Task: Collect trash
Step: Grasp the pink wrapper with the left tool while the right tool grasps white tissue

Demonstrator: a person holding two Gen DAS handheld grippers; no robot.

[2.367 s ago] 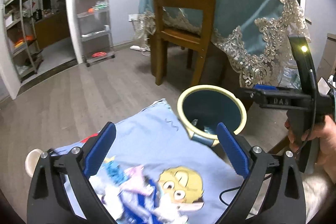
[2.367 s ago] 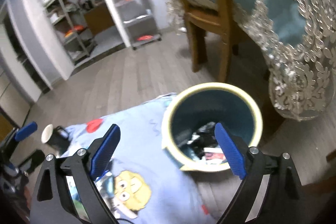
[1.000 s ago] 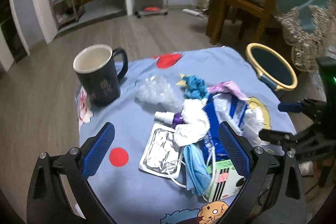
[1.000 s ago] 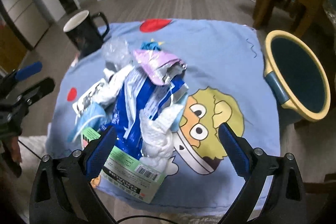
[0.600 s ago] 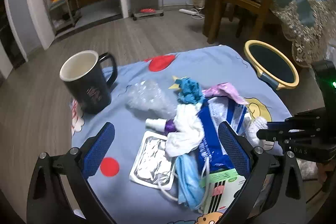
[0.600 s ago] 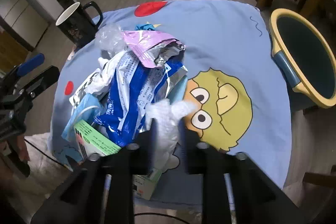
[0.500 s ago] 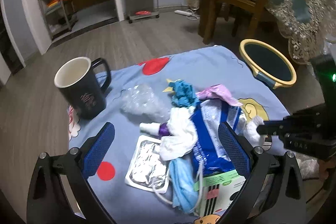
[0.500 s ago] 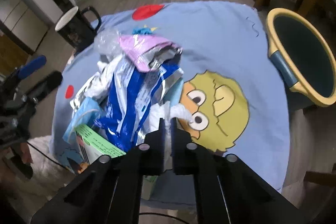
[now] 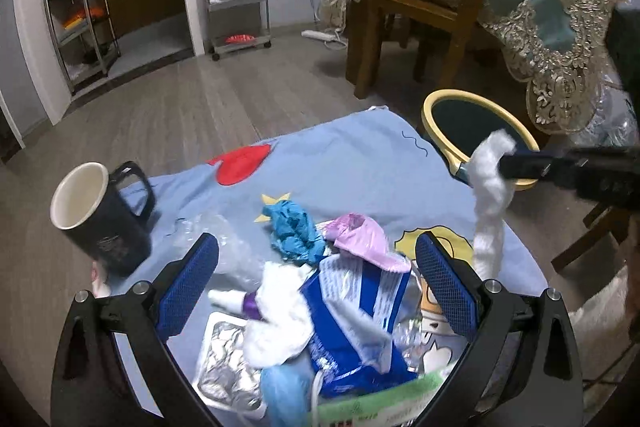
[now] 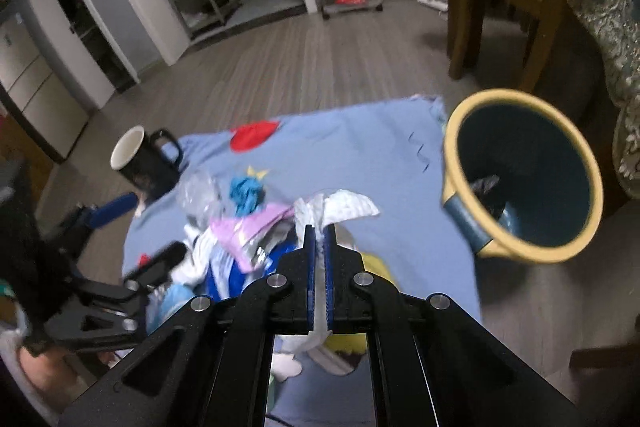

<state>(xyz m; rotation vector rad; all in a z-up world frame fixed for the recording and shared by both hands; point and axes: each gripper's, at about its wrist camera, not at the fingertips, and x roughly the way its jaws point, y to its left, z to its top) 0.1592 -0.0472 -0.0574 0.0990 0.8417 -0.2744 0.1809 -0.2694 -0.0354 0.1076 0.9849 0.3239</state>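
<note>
A pale blue cartoon-print cloth [image 9: 352, 163] covers the low surface that carries everything. Just off its far right corner stands the round dark-blue bin with a cream-yellow rim [image 10: 520, 175], dark scraps lying at its bottom. Near the cloth's left edge sits a black mug with a white inside [image 9: 100, 219]. Toward the near edge lies the trash heap, topped by a crumpled blue-and-white foil wrapper [image 9: 352, 315], with a pink wrapper [image 9: 360, 239], a crumpled teal scrap [image 9: 292, 231] and a flat silver foil pack [image 9: 224, 367] around it. The right gripper [image 10: 319, 239] is clenched on a long white wad of tissue [image 9: 490, 187], which hangs lifted above the cloth's right edge, beside the bin's rim. The left gripper [image 9: 316, 287] hovers over the heap with its blue pads wide apart, grasping nothing.
</note>
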